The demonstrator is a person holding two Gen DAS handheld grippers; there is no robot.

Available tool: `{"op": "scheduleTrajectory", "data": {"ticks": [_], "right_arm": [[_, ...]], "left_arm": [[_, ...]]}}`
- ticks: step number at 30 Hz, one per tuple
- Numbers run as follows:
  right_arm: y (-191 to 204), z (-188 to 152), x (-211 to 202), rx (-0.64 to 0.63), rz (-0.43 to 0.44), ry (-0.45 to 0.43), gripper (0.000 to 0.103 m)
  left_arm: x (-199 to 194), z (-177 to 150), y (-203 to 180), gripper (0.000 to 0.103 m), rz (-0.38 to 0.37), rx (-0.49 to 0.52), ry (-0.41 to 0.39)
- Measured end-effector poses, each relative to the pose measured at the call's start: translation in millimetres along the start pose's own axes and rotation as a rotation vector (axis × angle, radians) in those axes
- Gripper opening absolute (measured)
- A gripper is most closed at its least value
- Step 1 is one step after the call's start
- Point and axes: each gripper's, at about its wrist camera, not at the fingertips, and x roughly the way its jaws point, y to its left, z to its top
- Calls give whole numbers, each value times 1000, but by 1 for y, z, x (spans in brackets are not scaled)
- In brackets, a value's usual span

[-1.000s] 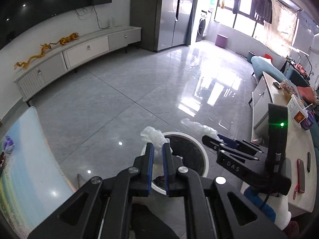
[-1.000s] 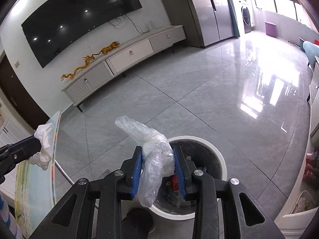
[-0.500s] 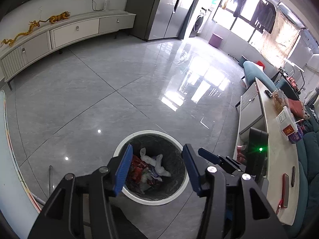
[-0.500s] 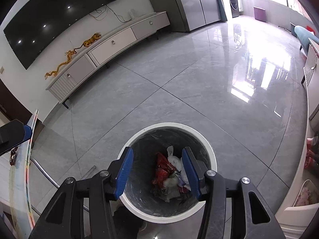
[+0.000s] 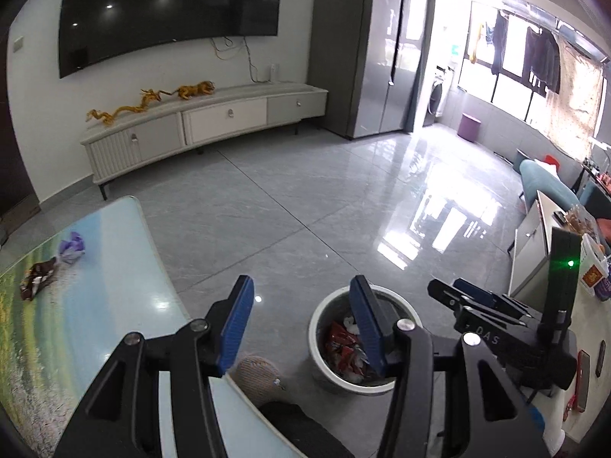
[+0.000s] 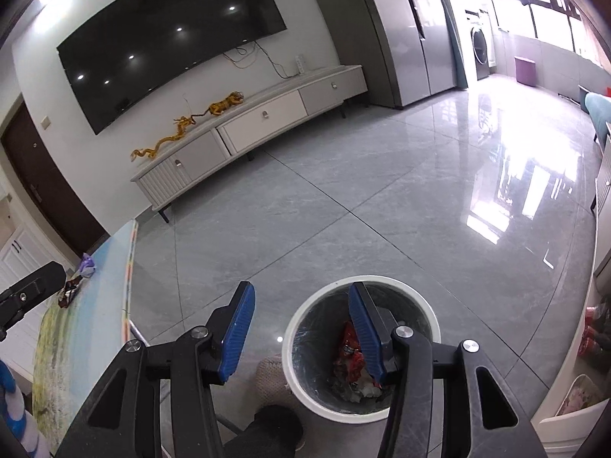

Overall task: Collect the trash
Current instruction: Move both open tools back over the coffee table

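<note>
Left gripper (image 5: 301, 320) spread wide, blue pads (image 5: 236, 324) holding nothing, hanging above the near right edge of the table (image 5: 114, 305) and the floor beside it. Right gripper (image 6: 301, 328) likewise parted and empty (its right pad seen over the bin's mouth, its left pad over bare tile). In the left wrist view, seen again at right (image 5: 492, 313), beyond the bin, with its green lamp lit.

Just under the fingers, on the grey tiled floor (image 6: 382, 191): a round white trash bin (image 6: 305, 385) with a dark liner, off the table's near right corner. Inside it, a red wrapper (image 6: 349, 351) and pale crumpled scraps, lying at the bottom. Beside the bin's left wall, a knitted beige slipper (image 5: 256, 376).

On the table (glossy top printed with a landscape), toward its far left corner: a brown crumpled wrapper (image 5: 38, 276), and just beyond it a purple-and-white crumpled wrapper (image 5: 71, 247), the two close together but apart. Both seen small from the right wrist too, at the far edge (image 6: 70, 290) (image 6: 87, 263).

Farther off, against the white wall: a long pale TV cabinet (image 5: 206, 122) with golden dragon figurines (image 5: 152, 101) on top, a large dark television (image 6: 168, 34) above it, and a grey refrigerator (image 5: 382, 49) at the right.
</note>
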Motion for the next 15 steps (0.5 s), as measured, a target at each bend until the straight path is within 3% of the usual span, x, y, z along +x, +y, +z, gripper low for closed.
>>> {"op": "scheduleTrajectory", "data": {"ticks": [9, 15], "right_arm": [[98, 6, -55, -184, 120, -89, 49], [166, 2, -79, -306, 210, -117, 50]], "left_arm": [[-116, -18, 70, 51, 233, -68, -201], [-177, -34, 114, 51, 332, -119, -290]]}}
